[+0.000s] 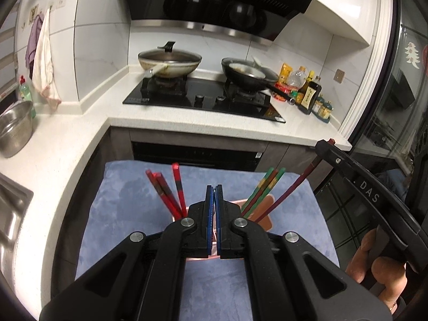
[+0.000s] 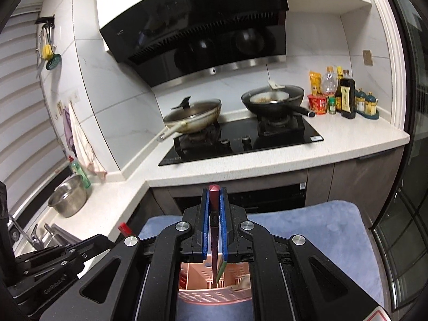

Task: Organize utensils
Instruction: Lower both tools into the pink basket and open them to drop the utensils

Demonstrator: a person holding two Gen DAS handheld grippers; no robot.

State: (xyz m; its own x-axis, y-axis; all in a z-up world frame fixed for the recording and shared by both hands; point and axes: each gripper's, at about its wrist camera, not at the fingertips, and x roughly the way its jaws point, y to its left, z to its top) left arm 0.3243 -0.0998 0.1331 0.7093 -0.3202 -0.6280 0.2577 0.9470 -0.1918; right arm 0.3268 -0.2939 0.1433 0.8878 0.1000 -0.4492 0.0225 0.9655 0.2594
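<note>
A: Start closest in. What is the right gripper (image 2: 214,224) doing?

B: Its blue pads (image 2: 205,227) pinch a dark maroon chopstick (image 2: 214,230) near the top end, the shaft running down between them into the pink holder (image 2: 214,291) below. Gripped that high, it can drop in nearly upright — my guess is it is being lowered into a compartment.

A: Which compartment?

B: Can't tell; the gripper body hides most of the dividers. From the left wrist view the same stick (image 1: 291,190) leans out to the right of the green chopsticks (image 1: 264,190).

A: And the left gripper (image 1: 214,208)?

B: Pressed together on nothing, hovering just over the holder. The red chopsticks (image 1: 165,190) stand on its left side, the green ones on the right — sorted by colour, apparently.

A: What is under the holder?

B: A blue cloth (image 1: 128,195), probably to keep it from sliding.

A: Farther back?

B: White counter (image 2: 267,163), a black hob (image 2: 240,141) with two pans, and sauce bottles (image 2: 345,93) by the wall — well clear of the work.
</note>
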